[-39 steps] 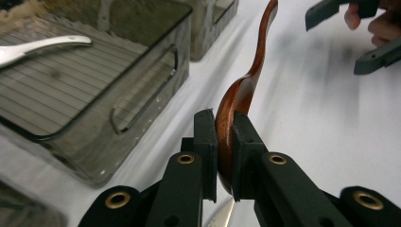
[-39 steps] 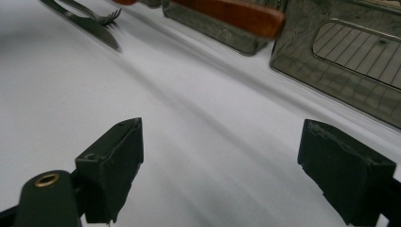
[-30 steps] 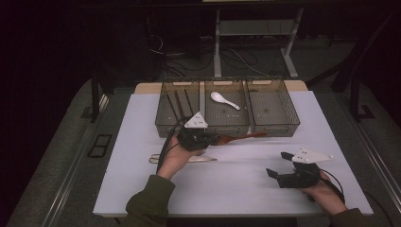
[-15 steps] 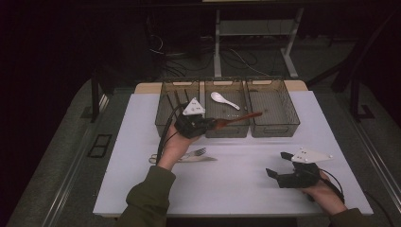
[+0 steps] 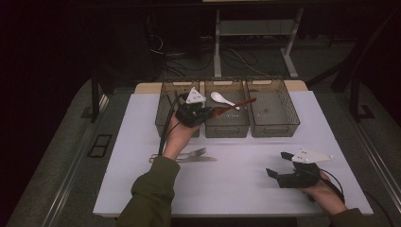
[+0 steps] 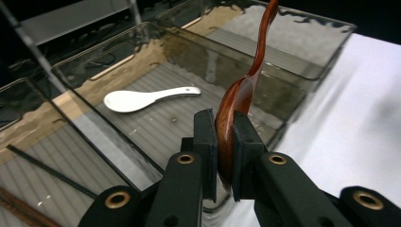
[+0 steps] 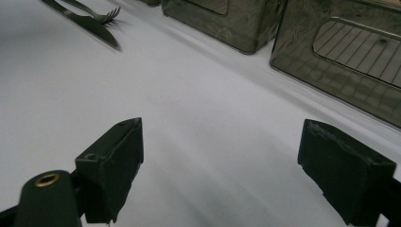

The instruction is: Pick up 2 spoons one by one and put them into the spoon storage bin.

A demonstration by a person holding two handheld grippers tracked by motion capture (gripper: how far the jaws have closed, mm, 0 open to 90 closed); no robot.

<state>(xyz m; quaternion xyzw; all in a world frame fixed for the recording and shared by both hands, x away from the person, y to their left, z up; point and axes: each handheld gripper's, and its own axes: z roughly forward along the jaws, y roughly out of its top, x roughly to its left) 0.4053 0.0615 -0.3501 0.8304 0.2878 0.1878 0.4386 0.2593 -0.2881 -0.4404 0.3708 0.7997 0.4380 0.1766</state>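
Note:
My left gripper (image 5: 210,113) (image 6: 223,142) is shut on the bowl of a brown wooden spoon (image 5: 235,105) (image 6: 246,82). It holds the spoon in the air over the front of the middle bin (image 5: 227,127) (image 6: 142,40), handle slanting toward the right bin (image 5: 274,124). A white spoon (image 5: 222,99) (image 6: 144,98) lies inside the middle bin. My right gripper (image 5: 279,168) (image 7: 222,170) rests low over the white table near the front right, jaws wide apart with nothing between them.
Three smoky clear bins stand in a row at the back of the white mat (image 5: 236,165). The left bin (image 5: 163,113) holds dark chopsticks (image 6: 52,172). A fork (image 5: 191,152) (image 7: 97,14) and a knife (image 7: 85,23) lie on the mat by my left forearm.
My left gripper has lifted the brown spoon up and away, from low over the mat to above the middle bin's front. The right gripper has stayed put.

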